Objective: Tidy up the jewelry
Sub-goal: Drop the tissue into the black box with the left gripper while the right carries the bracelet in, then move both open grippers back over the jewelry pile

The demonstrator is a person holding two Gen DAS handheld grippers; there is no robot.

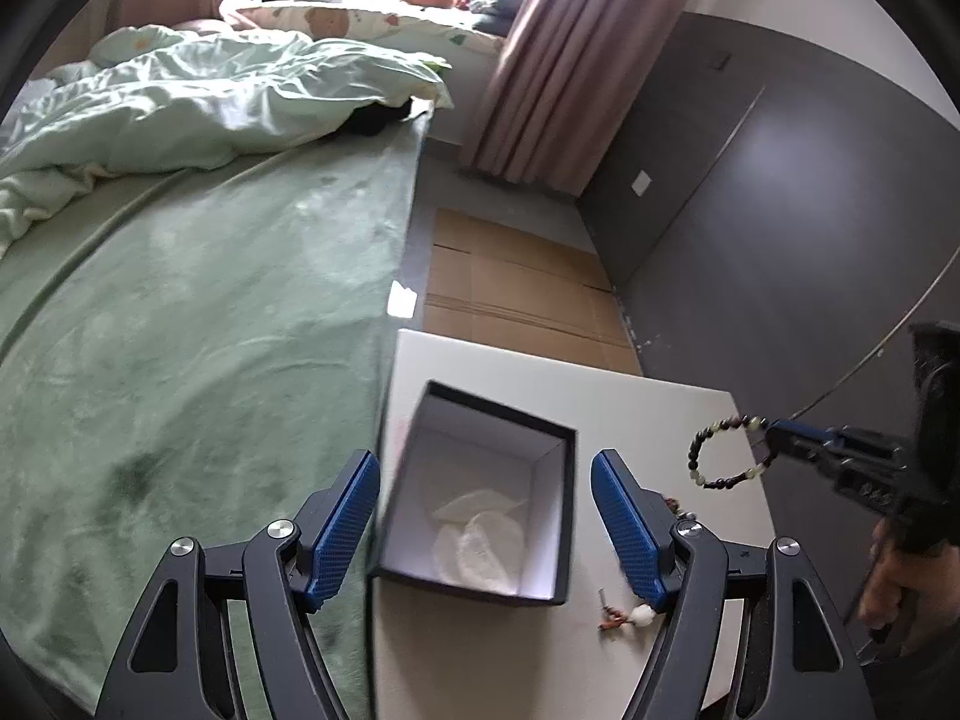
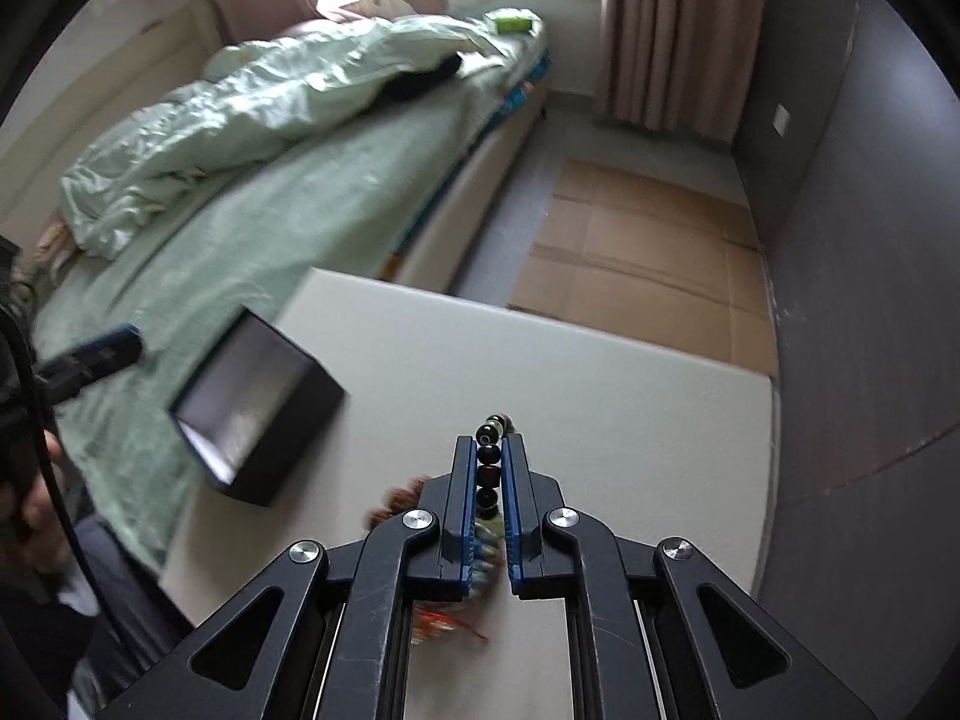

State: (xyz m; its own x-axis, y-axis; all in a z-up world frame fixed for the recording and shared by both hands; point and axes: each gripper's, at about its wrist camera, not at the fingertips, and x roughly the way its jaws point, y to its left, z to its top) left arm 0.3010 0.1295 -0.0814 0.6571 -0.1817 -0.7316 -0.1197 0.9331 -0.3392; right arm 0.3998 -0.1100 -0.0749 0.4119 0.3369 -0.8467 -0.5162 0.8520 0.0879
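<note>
A black box with a white lining stands open on the white table, at its edge beside the bed. White crumpled wrapping lies inside. My left gripper is open, one finger on each side of the box, pads apart from its walls. My right gripper is shut on a bracelet of dark and pale beads and holds it above the table. In the left wrist view the bracelet hangs as a loop from the right gripper, right of the box. The box is blurred in the right wrist view.
A small piece with a white bead and reddish bits lies on the table near the box. Reddish beaded pieces lie under my right gripper. A green bed borders the table's left; flattened cardboard covers the floor, a grey wall stands right.
</note>
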